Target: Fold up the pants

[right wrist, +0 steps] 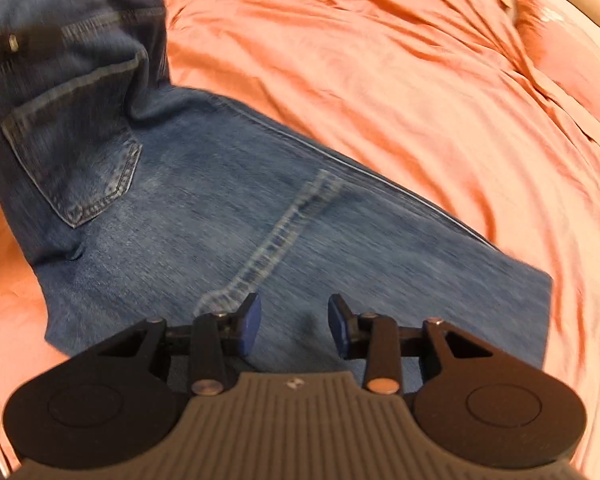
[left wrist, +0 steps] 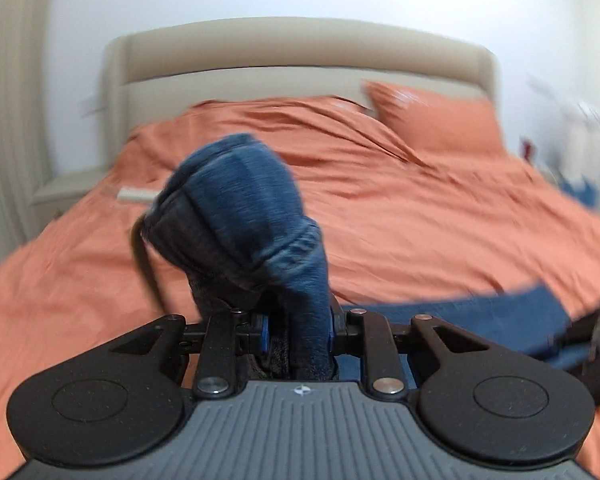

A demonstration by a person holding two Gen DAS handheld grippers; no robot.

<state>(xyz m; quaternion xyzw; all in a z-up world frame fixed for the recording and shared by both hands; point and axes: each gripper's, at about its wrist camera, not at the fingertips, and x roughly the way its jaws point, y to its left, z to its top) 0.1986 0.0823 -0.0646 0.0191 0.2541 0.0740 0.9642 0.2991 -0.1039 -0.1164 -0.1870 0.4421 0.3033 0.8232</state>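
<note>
Left wrist view, nearest first: left gripper [left wrist: 298,338] clamped tight on a thick bunch of the jeans [left wrist: 240,216], denim wadded between the blue pads and bulging up in front of the lens. Held high, probably to lift the waist end clear of the bed [left wrist: 440,216] for carrying over in a fold. Farther off, an orange pillow [left wrist: 436,120] against the beige headboard [left wrist: 300,52].

Right wrist view: right gripper [right wrist: 294,326] spread wide, holding nothing, hovering just above the denim. Directly under and ahead, a flat leg panel with its seam [right wrist: 284,232]. Farther left, the back pocket [right wrist: 76,160] hanging from the lifted part. Beyond, rumpled orange cover. Likely poised to pin or pinch the leg for the fold.
</note>
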